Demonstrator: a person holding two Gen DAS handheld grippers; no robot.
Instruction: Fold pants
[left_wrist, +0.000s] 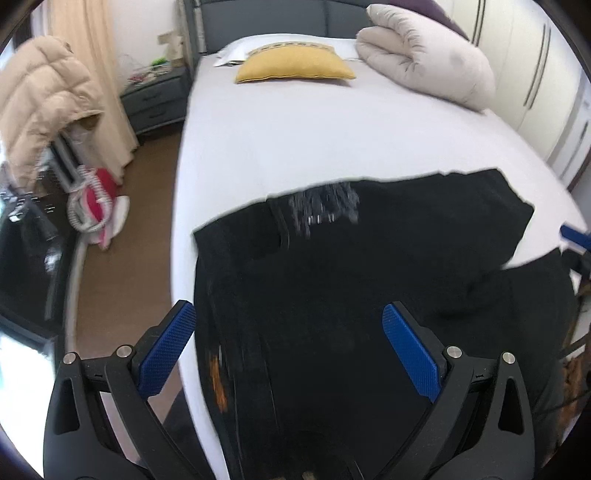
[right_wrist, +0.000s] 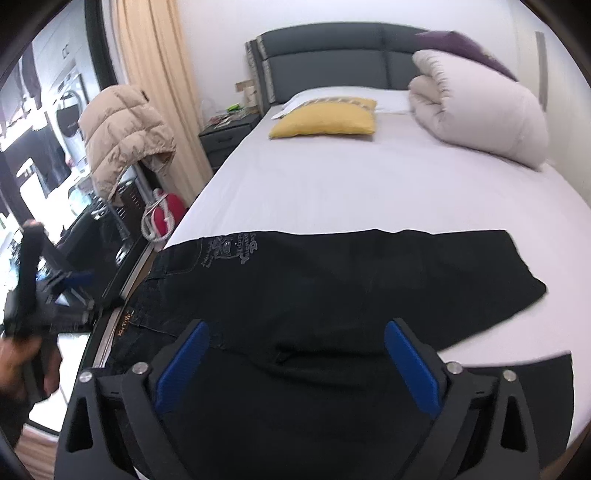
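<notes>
Black pants lie spread across the foot end of a white-sheeted bed, waistband toward the bed's left edge, one leg reaching toward its right side. A pale printed design marks the fabric near the waistband. The right gripper hangs over the pants with its blue fingers wide apart, nothing pinched between them. The left gripper is poised over the waistband end at the bed's left edge, its fingers likewise spread wide and empty. At the head of the bed sit a yellow pillow and a rolled pale duvet. A beige puffer jacket hangs left of the bed.
</notes>
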